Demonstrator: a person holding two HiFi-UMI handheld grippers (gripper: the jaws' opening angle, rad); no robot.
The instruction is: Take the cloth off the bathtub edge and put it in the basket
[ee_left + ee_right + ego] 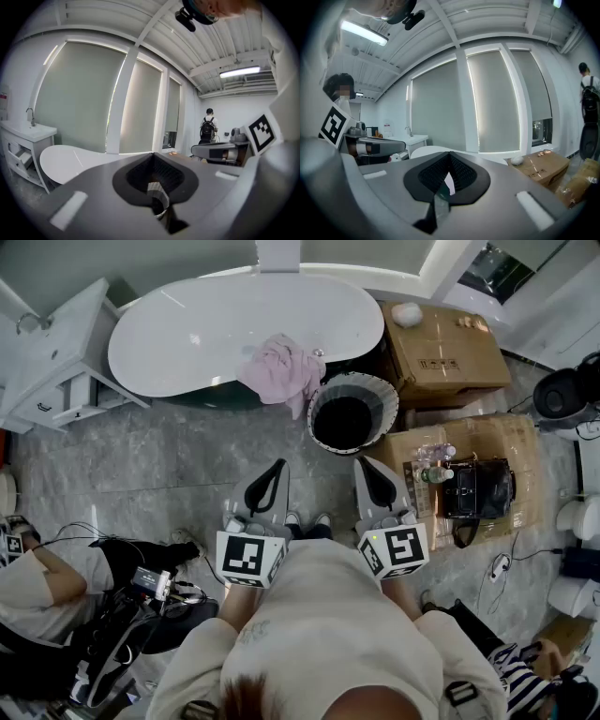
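A pink cloth (281, 371) hangs crumpled over the near right edge of the white bathtub (187, 334). Right beside it, on the floor, stands a round basket (378, 390) with a pale rim and a dark inside. Both grippers are held low in front of me, pointing toward the tub and well short of the cloth. My left gripper (277, 465) is shut with nothing in it, and its tips meet in the left gripper view (153, 155). My right gripper (365, 462) is shut and empty too, as the right gripper view (449, 153) shows. The tub (70, 161) shows in both gripper views.
A white sink cabinet (56, 362) stands left of the tub. Cardboard boxes (441, 348) and a black bag (478, 488) lie to the right, past the basket. A seated person (42, 582) with camera gear is at the lower left. A person with a backpack (207, 127) stands far off.
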